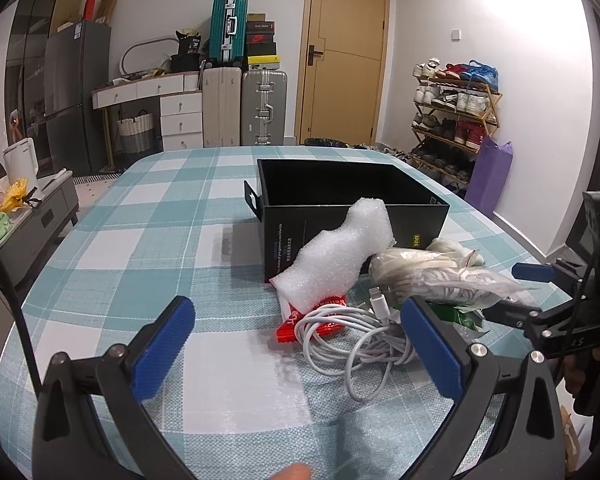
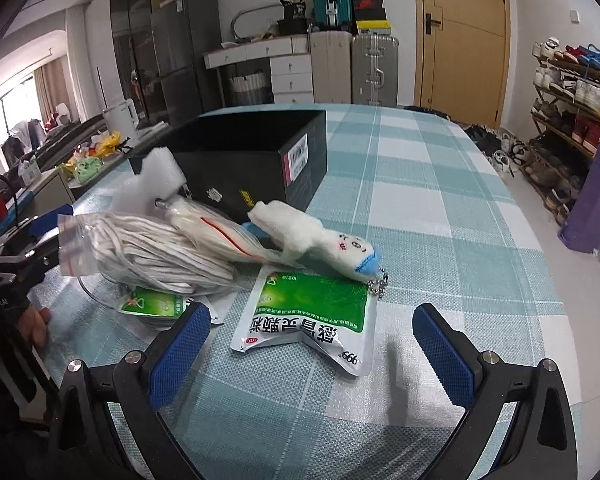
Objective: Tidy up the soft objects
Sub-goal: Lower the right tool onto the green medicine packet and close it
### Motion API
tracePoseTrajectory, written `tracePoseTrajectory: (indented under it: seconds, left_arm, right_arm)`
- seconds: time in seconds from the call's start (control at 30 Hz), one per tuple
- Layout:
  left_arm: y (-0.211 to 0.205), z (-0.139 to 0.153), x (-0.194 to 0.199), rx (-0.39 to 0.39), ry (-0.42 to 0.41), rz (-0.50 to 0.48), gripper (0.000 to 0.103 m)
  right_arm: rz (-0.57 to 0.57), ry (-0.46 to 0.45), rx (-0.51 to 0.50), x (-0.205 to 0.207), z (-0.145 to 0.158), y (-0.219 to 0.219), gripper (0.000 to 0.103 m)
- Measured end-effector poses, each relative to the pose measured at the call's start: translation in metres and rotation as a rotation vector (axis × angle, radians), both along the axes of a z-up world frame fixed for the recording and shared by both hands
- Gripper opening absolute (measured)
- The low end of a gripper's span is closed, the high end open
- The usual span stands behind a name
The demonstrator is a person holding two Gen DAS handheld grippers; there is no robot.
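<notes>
I see both my left tool and right tool spread wide, empty, above the worktop, facing the soft clutter beside the black box.

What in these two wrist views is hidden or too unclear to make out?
- Floor of the open black cardboard box: hidden by its near wall in the left wrist view, so its contents are unknown.
- Small green sachet: mostly under the bagged white cord, right wrist view.
- Red packet: covered by white foam sheet and coiled white cable.

White walls frame a tan wooden door. Suitcases stand beside a white drawer desk; a shoe rack fills the corner.
</notes>
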State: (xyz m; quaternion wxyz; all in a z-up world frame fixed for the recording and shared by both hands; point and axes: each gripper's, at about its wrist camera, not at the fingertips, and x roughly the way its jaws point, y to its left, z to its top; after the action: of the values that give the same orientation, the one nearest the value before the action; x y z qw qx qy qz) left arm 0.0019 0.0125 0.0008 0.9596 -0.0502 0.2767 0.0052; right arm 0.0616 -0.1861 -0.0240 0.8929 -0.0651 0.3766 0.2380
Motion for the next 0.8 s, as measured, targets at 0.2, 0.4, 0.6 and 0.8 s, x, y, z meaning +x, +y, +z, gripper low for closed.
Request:
tracePoseTrajectory:
  seconds: [0.2,0.4,0.6,0.8]
  left_arm:
    - [0.003,0.0,0.002,-0.021,0.008,-0.004,0.103]
    - [0.001,0.0,0.002,-0.006,0.007,-0.004,0.103]
    - [0.002,0.001,0.004,-0.006,0.019,-0.003,0.103]
    - [0.011,0.004,0.008,-0.016,0.028,0.027,0.103]
  right_arm:
    - [-0.007,0.028,-0.064,0.009,-0.009,0.008,0.102]
    - [-0.01,0.063,-0.089,0.015,-0.016,0.013,0.081]
    - [0.004,0.043,-0.078,0.009,-0.015,0.013,0.06]
    - [0.028,0.034,-0.054,-0.001,-0.013,0.007,0.047]
